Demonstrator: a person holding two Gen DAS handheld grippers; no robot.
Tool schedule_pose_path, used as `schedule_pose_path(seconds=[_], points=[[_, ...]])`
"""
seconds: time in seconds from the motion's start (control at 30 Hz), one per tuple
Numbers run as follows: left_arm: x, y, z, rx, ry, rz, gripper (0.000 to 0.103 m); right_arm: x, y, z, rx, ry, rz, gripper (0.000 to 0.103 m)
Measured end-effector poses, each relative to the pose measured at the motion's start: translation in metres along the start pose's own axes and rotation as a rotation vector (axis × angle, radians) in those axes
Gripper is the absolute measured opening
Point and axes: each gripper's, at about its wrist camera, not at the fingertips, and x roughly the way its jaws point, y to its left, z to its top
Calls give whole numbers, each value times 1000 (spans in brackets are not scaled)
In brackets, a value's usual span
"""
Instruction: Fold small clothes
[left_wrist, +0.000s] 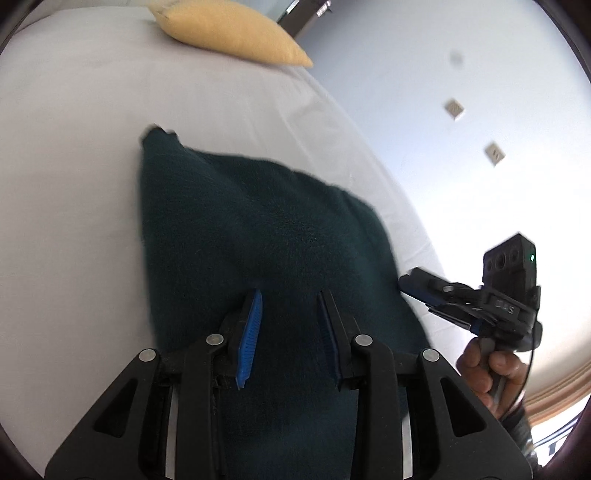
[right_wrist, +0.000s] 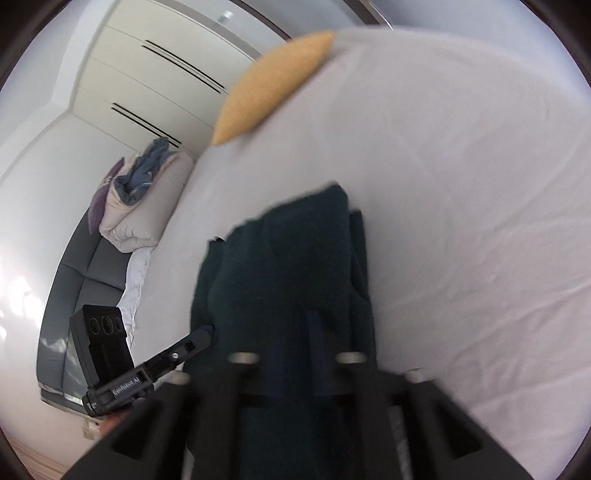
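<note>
A dark green fleece garment lies folded on the white bed sheet, its length running away from me. My left gripper hovers over its near end. The blue pads stand apart with their inner faces bare, and the cloth lies under the gap, not pinched. My right gripper sits at the garment's right edge, jaws apart, nothing between them. In the right wrist view the right gripper is blurred over the same near end, and the left gripper points at the garment's left edge.
A yellow pillow lies at the far end of the bed. A grey sofa with piled bedding stands beside the bed, a white wardrobe behind it. A hand grips the right tool.
</note>
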Motion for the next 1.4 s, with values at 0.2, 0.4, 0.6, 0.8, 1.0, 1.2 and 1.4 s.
schedule_pose_path(seconds=[0.2,0.4,0.6,0.8,1.0,1.2,1.4], points=[[-39,31,-4,-75,-100,50,89,-7,-9,3,9,27,-60,70],[3,39,-8,-131,65,0,89,36,-33,-7,115,163,-19,70],[28,42,-4,-153,116,10,74,55,-29,-5,100,217,21,53],[23,36,2,-124,157,31,46,52,-8,-13,32,204,-69,32],[-22,5,-6,-31,128,110,35,24,48,-35,-63,150,-114,27],[-110,10,-35,-3,86,139,35,-6,116,-86,-144,154,-46,26],[-178,32,-82,-2,77,217,35,3,161,-155,-165,222,14,26]])
